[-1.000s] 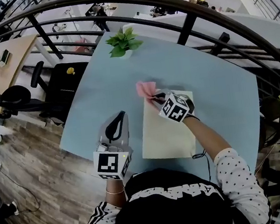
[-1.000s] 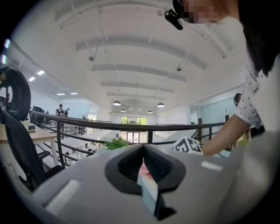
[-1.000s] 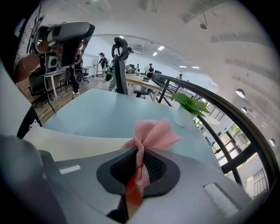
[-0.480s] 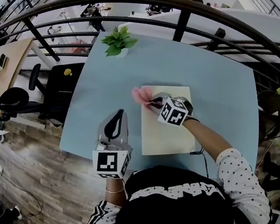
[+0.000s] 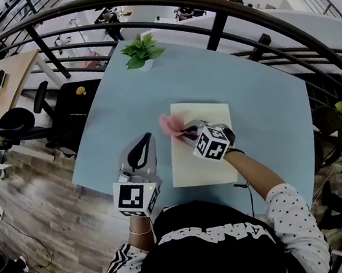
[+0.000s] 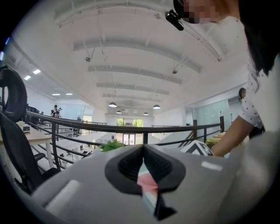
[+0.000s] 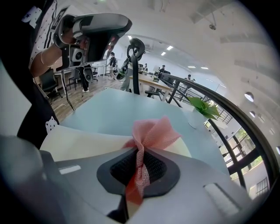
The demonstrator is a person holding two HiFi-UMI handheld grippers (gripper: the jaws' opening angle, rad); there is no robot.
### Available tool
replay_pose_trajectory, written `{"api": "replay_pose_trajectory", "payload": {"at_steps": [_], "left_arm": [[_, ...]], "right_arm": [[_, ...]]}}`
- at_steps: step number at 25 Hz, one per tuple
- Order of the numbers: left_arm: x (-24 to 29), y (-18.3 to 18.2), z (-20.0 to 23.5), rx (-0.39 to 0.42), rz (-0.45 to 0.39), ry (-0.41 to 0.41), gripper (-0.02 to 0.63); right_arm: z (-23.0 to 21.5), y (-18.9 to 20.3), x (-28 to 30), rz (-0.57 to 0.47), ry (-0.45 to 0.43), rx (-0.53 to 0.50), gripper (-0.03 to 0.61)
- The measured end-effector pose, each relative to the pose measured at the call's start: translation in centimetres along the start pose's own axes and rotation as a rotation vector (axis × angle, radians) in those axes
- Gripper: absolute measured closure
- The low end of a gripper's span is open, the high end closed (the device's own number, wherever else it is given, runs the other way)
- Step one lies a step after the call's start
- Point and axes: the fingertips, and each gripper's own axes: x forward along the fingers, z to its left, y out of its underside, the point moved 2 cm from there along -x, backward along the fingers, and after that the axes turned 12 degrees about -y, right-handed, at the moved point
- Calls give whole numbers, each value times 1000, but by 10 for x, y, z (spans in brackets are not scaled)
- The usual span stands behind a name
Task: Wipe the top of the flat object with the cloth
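My right gripper (image 5: 187, 128) is clamped on the pink cloth (image 5: 171, 125) at the upper left corner of the cream flat object (image 5: 204, 163), mid-frame on the table (image 5: 258, 91). My left gripper (image 5: 143, 143) hangs lower left, jaws together on nothing. With only a twisted strand pinched, I judge drag could pull the cloth free, or push the unheld flat object sideways.

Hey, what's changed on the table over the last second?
The right gripper, shut on the cloth, dragged it from the board's far left corner a little toward the person, along the left edge. It kept its hold throughout. The left gripper stayed shut and empty left of the board. The board and plant did not move.
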Motion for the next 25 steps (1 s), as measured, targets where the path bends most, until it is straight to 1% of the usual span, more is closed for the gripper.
{"api": "replay_pose_trajectory", "payload": {"at_steps": [7,18,25], "left_arm": [[-3,-2,-11,9,0,27,614],[-17,-2,-20,3,7,5,614],[-26,-5,-21,28,6,3,614]], "right_arm": [[26,1,-3,0,-37,-10,558],[65,0,-10,-21,-110,1,558],[83,-2,-13,-22,-139,-11,558]]}}
